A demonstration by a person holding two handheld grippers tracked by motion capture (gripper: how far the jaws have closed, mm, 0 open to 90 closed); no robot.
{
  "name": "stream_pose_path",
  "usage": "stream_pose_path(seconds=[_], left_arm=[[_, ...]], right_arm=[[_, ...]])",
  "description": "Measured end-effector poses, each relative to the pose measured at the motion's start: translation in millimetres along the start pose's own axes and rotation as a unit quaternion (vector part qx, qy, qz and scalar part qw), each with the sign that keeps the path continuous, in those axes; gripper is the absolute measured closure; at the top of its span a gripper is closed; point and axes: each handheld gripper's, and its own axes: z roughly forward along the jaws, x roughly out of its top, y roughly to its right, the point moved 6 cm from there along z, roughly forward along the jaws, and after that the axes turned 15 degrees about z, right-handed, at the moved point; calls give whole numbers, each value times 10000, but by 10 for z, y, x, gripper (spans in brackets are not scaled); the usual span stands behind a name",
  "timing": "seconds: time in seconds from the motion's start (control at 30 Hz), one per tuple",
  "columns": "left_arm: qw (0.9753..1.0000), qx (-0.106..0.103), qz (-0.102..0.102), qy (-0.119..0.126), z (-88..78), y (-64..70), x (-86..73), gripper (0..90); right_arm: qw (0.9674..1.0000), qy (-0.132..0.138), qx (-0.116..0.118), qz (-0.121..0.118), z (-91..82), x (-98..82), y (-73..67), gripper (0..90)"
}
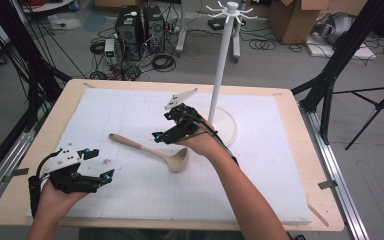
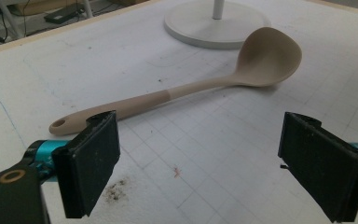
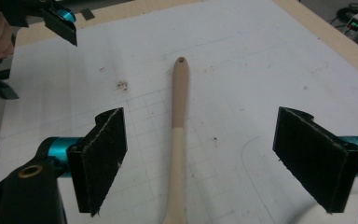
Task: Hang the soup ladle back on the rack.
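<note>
Ladle lies on white gridded mat (speckled); both grippers spread, cables on floor

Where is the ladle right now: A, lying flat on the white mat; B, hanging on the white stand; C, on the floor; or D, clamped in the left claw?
A: the ladle lies flat on the white mat, beside the stand, with the right claw open above its handle and the left claw open and apart from it.
</note>
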Motion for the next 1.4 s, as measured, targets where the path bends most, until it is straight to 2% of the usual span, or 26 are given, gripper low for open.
stream_pose_path(seconds=[0.07, 0.1, 0.27, 0.57, 0.67, 0.8, 0.97, 1.0, 1.03, 1.1, 1.27, 1.37, 1.4], left_arm=[[10000, -25, 9, -1, -4, 1, -3, 131], [10000, -30, 15, -18, -7, 0, -8, 131], [9999, -21, 54, -93, -22, -3, -23, 131], [9999, 67, 36, -69, -87, -28, -21, 131], [9999, 94, 26, -71, -105, -38, -23, 131], [9999, 106, 39, -52, -115, -39, -17, 131], [9999, 87, 44, -63, -104, -37, -19, 130], [9999, 87, 48, -64, -103, -37, -18, 130], [9999, 85, 50, -63, -103, -37, -18, 130], [9999, 82, 55, -72, -101, -38, -21, 130], [9999, 97, 51, -82, -108, -42, -24, 130], [9999, 117, 61, -84, -113, -47, -22, 130], [9999, 117, 49, -79, -110, -46, -22, 130]], right_arm=[[9999, -160, 7, -3, 159, 51, -34, 163], [9999, -160, 7, -3, 159, 51, -34, 163], [9990, -453, 8, -33, 443, 97, -91, 163], [9962, -869, -80, -45, 867, 45, -100, 163], [9947, -1022, -111, -6, 955, 17, -107, 163], [9931, -1157, -151, -77, 1081, -25, -98, 163], [9893, -1435, -245, -58, 1227, -116, -73, 163], [9875, -1560, -220, 21, 1280, -164, -68, 163], [9875, -1560, -220, 21, 1280, -164, -68, 163], [9853, -1683, -278, 27, 1321, -205, -56, 163], [9822, -1849, -311, 67, 1394, -269, -34, 164], [9799, -1958, -392, -18, 1428, -307, -18, 178], [9803, -1932, -408, -78, 1433, -306, -14, 184]])
